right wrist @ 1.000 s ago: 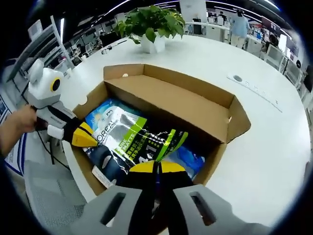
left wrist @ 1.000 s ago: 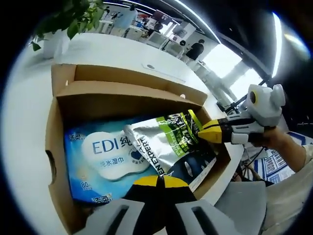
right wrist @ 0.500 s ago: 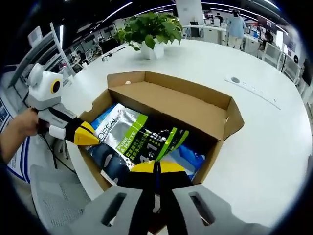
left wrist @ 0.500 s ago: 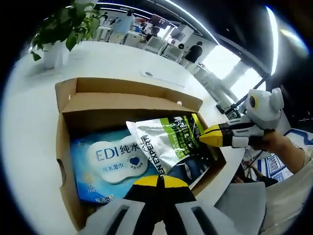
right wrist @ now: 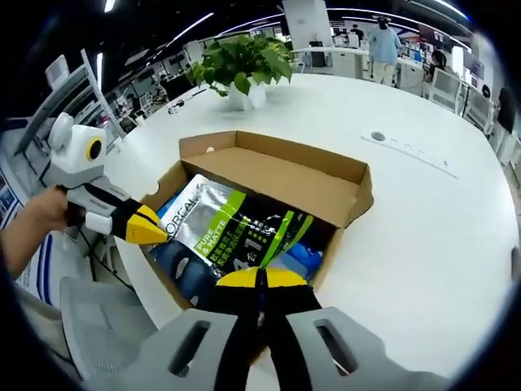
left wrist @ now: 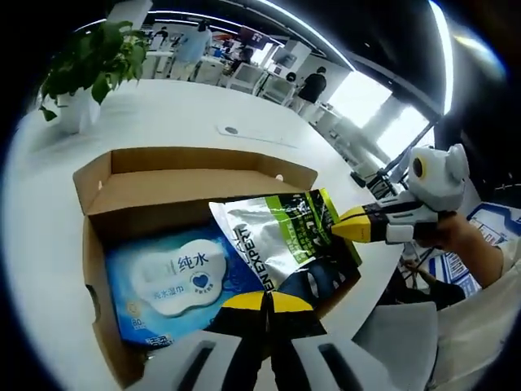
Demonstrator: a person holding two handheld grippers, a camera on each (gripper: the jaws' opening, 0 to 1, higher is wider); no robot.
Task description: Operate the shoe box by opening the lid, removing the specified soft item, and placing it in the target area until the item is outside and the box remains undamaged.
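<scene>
An open cardboard shoe box (left wrist: 187, 160) (right wrist: 281, 165) sits on the white table. A silver, green and black pouch (left wrist: 281, 236) (right wrist: 228, 232) hangs above its opening, held at two ends. My left gripper (left wrist: 267, 297) is shut on the pouch's near edge and appears in the right gripper view (right wrist: 159, 232) at the pouch's left corner. My right gripper (right wrist: 259, 275) is shut on the opposite edge and enters the left gripper view from the right (left wrist: 335, 228). A blue wet-wipes pack (left wrist: 175, 281) (right wrist: 308, 257) lies flat in the box under the pouch.
A potted plant (left wrist: 77, 73) (right wrist: 240, 61) stands on the table beyond the box. A flat socket strip (left wrist: 260, 137) (right wrist: 411, 151) is set into the tabletop. Grey chairs (left wrist: 391, 334) (right wrist: 98, 326) stand by the table edge. People stand far off.
Both grippers have risen with the pouch between them, so it sits higher over the box. The box now looks smaller and lower in both views.
</scene>
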